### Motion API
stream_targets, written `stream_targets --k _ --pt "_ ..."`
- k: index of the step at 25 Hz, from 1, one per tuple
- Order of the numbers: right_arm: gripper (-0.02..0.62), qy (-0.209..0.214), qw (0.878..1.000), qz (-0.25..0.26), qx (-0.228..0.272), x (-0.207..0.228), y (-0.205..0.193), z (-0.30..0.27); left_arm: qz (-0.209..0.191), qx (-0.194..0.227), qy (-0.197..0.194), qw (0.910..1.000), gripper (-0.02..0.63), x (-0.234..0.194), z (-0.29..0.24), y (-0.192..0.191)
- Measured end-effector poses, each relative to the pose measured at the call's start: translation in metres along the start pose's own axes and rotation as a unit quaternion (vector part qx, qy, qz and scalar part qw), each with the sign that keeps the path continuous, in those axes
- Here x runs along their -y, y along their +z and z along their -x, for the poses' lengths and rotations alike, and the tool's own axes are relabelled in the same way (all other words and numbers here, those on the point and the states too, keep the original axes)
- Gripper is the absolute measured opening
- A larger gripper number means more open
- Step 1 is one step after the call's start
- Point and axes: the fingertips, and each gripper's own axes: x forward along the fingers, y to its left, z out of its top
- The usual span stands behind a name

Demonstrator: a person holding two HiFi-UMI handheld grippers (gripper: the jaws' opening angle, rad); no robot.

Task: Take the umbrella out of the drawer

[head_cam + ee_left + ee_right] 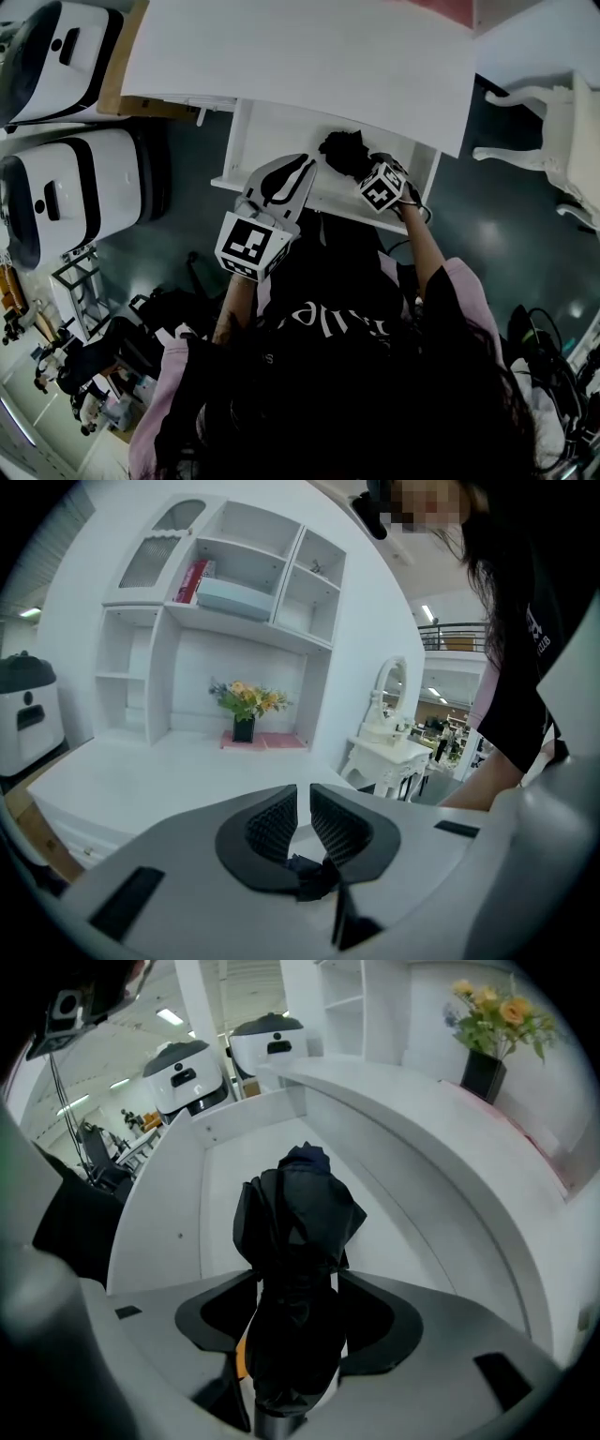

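Two hand-held grippers sit at the open white drawer (272,131) under the white desk top (309,47). In the head view, the folded black fabric umbrella (342,150) lies in the right part of that drawer. It is just to the right of the left gripper (302,169) and clear of it, and it sits right at the tips of the right gripper (364,167).

In the right gripper view, the umbrella (300,1232) runs lengthwise between that gripper's two jaws and extends away over the drawer floor (216,1176). Its cloth is matt black, loosely bunched and creased. It is wider at the far end, and a dark round stub sits at the end nearest the camera.

The left gripper (303,799) is over the drawer's front edge. Its ribbed black pads (272,822) are drawn almost together with only a thin slit between them, and nothing is held there.

The right gripper (298,1279) points steeply down with its jaws spread wide on either side of the umbrella. The fabric fills the gap from side to side, but the pads do not visibly squeeze it.
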Motion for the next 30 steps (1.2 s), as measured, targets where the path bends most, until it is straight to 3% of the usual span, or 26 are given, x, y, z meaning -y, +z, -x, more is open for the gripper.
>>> stream_targets --k 4,8,14,26,30 --pt "0.267 0.014 0.999 0.026 -0.024 0.005 -0.002 -0.015 0.004 -0.009 0.02 0.9998 0.037 -0.003 -0.002 -0.002" --pt "0.279 0.021 0.999 0.014 -0.045 0.004 -0.003 -0.032 0.007 -0.013 0.035 0.9993 0.037 -0.008 0.005 -0.005" --pt "0.282 -0.018 0.996 0.005 -0.091 0.005 -0.006 -0.053 0.018 -0.013 0.052 0.9984 0.037 -0.014 0.018 -0.006" --pt "0.282 -0.013 0.997 0.0 -0.073 -0.008 -0.004 -0.017 0.012 -0.003 0.05 0.9986 0.037 -0.022 0.035 -0.004" --pt "0.281 -0.034 0.998 0.0 -0.054 -0.014 0.005 0.013 0.013 -0.004 0.04 0.9991 0.037 -0.019 0.042 -0.011"
